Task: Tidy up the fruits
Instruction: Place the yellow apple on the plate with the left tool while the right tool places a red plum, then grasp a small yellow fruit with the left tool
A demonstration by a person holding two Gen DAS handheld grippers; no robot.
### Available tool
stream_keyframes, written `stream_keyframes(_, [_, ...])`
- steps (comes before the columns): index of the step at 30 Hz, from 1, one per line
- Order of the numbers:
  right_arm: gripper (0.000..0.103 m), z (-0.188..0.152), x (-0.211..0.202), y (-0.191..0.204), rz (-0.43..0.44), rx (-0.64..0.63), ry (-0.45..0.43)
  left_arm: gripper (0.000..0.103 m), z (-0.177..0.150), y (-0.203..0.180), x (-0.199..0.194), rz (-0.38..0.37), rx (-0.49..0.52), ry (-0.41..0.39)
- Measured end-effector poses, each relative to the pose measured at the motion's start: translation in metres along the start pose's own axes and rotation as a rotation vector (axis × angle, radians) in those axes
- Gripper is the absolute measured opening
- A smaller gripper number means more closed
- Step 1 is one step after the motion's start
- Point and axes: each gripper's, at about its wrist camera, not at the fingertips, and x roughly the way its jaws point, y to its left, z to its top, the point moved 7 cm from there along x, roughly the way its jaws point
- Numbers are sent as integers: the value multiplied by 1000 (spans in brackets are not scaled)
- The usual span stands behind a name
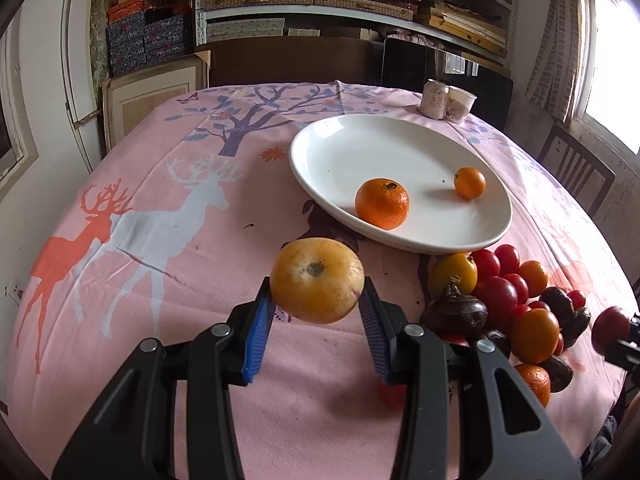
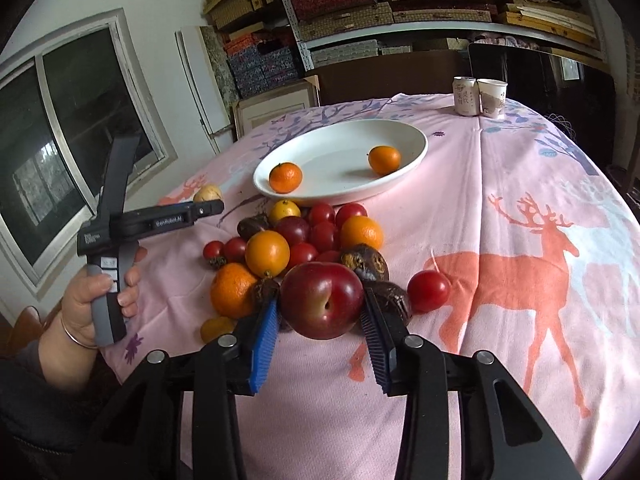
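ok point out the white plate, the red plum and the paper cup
white plate (image 1: 320,136): left wrist view, bare far rim
red plum (image 2: 322,300): right wrist view, middle of its skin
paper cup (image 2: 493,98): right wrist view, side wall

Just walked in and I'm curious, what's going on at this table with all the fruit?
A person is sorting fruit with two handheld grippers. The left gripper is shut on a yellow-orange fruit, and the right gripper is shut on a red plum. Two mandarins already sit on the white plate; the pile of fruit waits on the tablecloth beside it.
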Motion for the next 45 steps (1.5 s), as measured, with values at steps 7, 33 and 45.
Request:
stream_keyframes(7, [41, 53, 16, -11, 37, 26, -13, 42, 23, -43, 12, -84, 62, 41])
stream_keyframes(33, [54, 102, 67, -34, -63, 38, 10, 76, 34, -66, -5, -60, 167, 1])
stream_keyframes(45, [56, 17, 15, -48, -58, 118, 15, 76, -70, -91, -73, -178, 282, 53])
